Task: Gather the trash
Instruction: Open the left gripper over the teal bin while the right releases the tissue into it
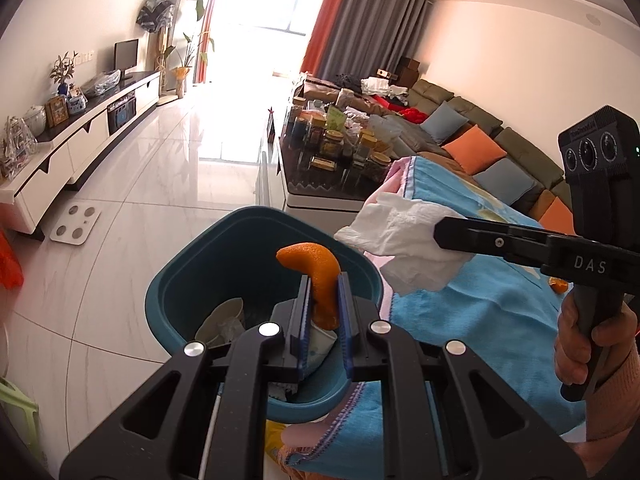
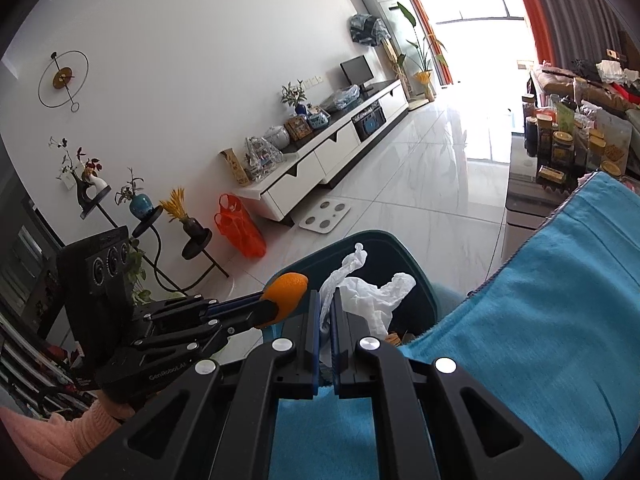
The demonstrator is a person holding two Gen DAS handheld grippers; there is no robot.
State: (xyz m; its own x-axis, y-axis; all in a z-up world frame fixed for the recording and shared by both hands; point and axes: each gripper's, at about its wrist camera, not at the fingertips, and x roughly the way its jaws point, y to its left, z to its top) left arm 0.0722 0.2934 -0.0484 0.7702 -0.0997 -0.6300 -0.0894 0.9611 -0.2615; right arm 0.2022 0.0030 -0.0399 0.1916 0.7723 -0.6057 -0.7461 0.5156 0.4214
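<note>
Blue terry cloth [image 1: 472, 312] with pink stitched edge covers the counter; surface under it not visible. Teal plastic bin [image 1: 192, 280], rounded rim, sits on the glossy marble-look floor [image 1: 140, 208] just beside the cloth, with a paper cup [image 1: 224, 316] and crumpled scraps inside. Right tool [image 2: 327, 312], black, marked "DAS" on its side, nearly closed, pinching a crumpled white tissue [image 2: 372, 300] at the bin's rim, cloth side. Left tool [image 1: 325, 304], "GenRobot.AI" printed on the body, blue pads clamped on a curved orange peel [image 1: 320, 276], pebbled skin, held over the bin opening. Another orange bit [image 1: 558, 285] lies on the cloth.
</note>
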